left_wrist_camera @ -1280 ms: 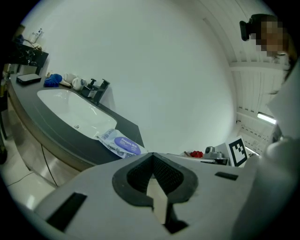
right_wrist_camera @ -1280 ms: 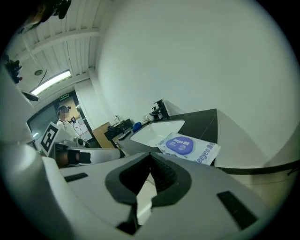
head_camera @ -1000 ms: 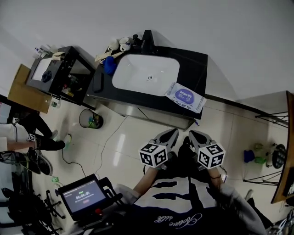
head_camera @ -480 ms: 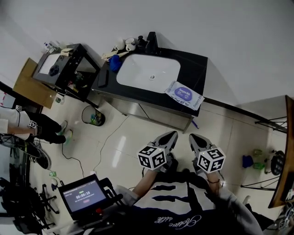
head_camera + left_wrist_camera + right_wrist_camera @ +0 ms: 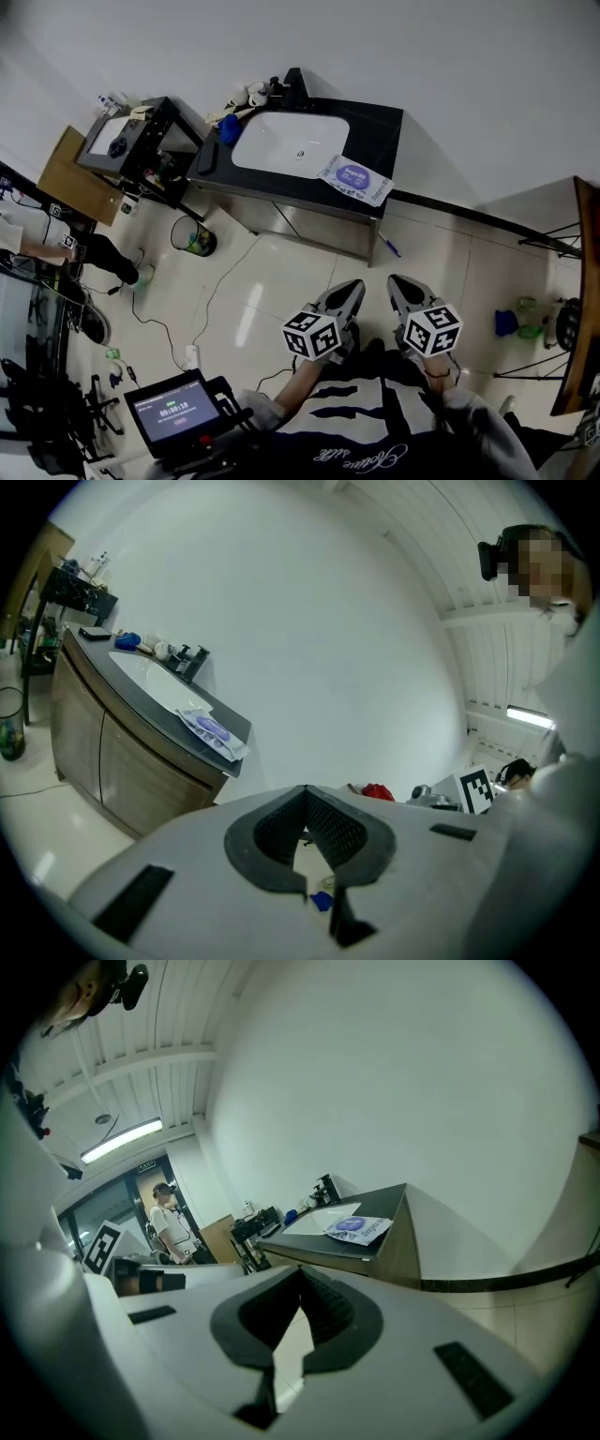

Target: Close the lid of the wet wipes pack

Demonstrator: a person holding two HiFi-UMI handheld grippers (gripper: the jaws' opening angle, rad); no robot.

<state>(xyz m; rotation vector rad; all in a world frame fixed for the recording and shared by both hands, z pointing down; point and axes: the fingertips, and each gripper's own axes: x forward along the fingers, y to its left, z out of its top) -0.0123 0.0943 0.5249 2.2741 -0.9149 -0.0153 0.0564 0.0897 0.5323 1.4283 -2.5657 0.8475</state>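
The wet wipes pack [image 5: 353,179], white with a purple label, lies flat on the right part of a black counter [image 5: 380,132], beside a white sink [image 5: 291,145]. It also shows far off in the left gripper view as the pack [image 5: 214,731] and in the right gripper view as the pack [image 5: 357,1228]. Whether its lid stands up cannot be made out at this distance. My left gripper [image 5: 354,286] and right gripper [image 5: 395,281] hang side by side over the floor tiles, well short of the counter. Both are shut with nothing in them, jaw tips touching [image 5: 305,789] [image 5: 300,1271].
Cups and a black faucet [image 5: 292,82] crowd the counter's back left. A black cart [image 5: 141,141], a waste bin [image 5: 192,242] and floor cables stand left of the cabinet. A screen [image 5: 173,408] sits lower left. A person [image 5: 170,1222] stands at the left.
The counter and the pack have slid up and left in the head view and look smaller. Both grippers stay shut at about the same place, low in the view.
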